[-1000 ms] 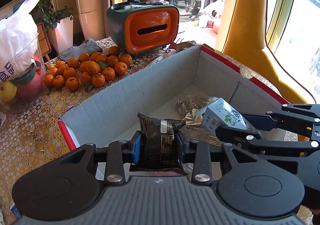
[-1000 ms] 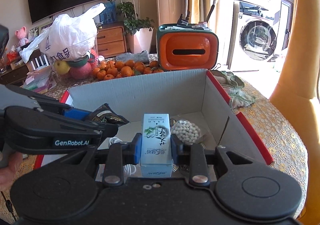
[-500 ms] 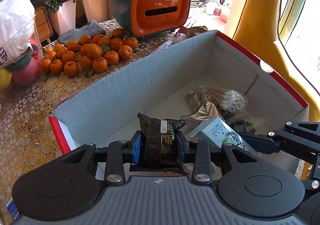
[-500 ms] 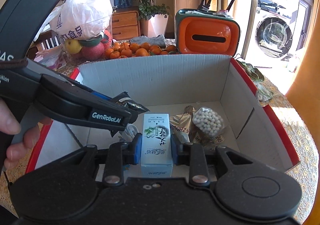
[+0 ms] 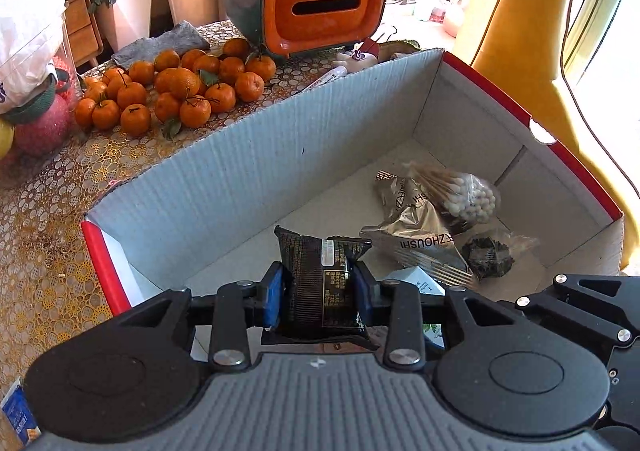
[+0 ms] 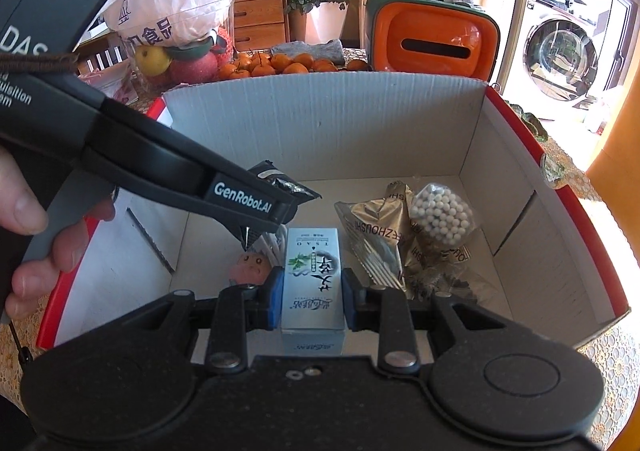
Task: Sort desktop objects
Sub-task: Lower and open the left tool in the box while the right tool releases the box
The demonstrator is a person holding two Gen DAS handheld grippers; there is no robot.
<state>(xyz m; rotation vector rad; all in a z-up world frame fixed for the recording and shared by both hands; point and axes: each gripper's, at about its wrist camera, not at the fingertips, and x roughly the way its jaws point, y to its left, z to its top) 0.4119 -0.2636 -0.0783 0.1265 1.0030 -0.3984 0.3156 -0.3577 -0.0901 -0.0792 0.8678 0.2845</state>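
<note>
Cardboard box [image 6: 328, 123] below: I'd lower my left gripper [image 5: 318, 291] (pinching dark snack packet [image 5: 320, 283]) and right gripper [image 6: 312, 299] (pinching light-blue carton [image 6: 313, 275]) before releasing.

"GenRobot.AI" on left gripper [image 6: 256, 217]; "ZHOUSHI" on foil packet [image 5: 416, 235]
</note>
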